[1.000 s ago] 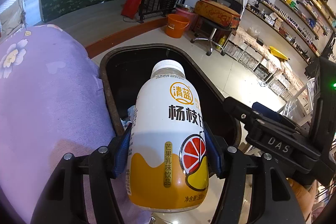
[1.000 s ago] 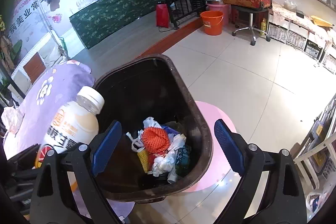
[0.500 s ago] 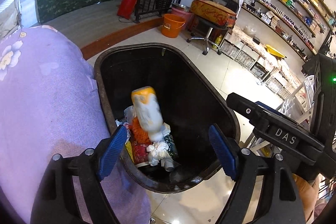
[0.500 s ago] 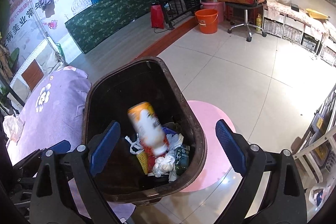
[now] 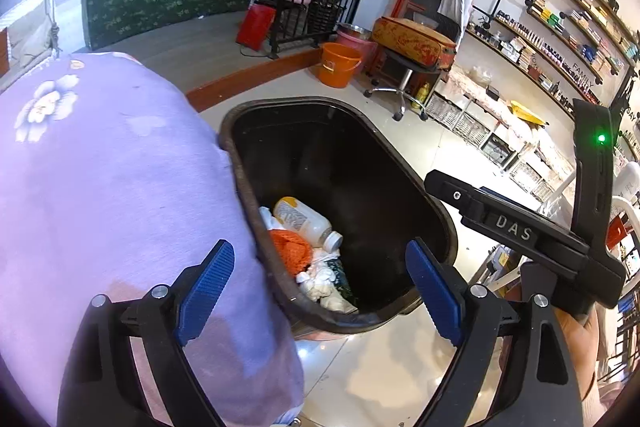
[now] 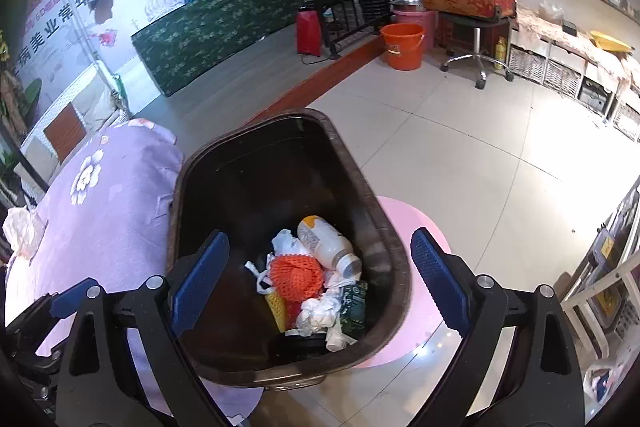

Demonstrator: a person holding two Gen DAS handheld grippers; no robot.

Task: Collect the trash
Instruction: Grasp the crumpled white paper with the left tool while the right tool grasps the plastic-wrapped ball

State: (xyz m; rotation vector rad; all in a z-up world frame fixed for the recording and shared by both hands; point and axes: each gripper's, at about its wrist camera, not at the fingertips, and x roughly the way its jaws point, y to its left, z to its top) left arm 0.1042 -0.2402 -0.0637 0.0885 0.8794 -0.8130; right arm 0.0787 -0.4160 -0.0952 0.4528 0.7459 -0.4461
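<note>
The drink bottle [image 5: 303, 219] has left the left gripper [image 5: 318, 273] and lies in the trash bin [image 5: 400, 163] – jaws opening, nothing between them. Right view: right gripper [image 6: 320, 277] spread, empty – bottle atop the litter. Drop done; next, fetch more trash.

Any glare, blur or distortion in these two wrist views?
Left wrist: sharp, strong fisheye bending of the shelves, mild floor glare beneath the bin. Right wrist: sharp too, bright window glare on the floor tiles, dark vignetted corners.
</note>
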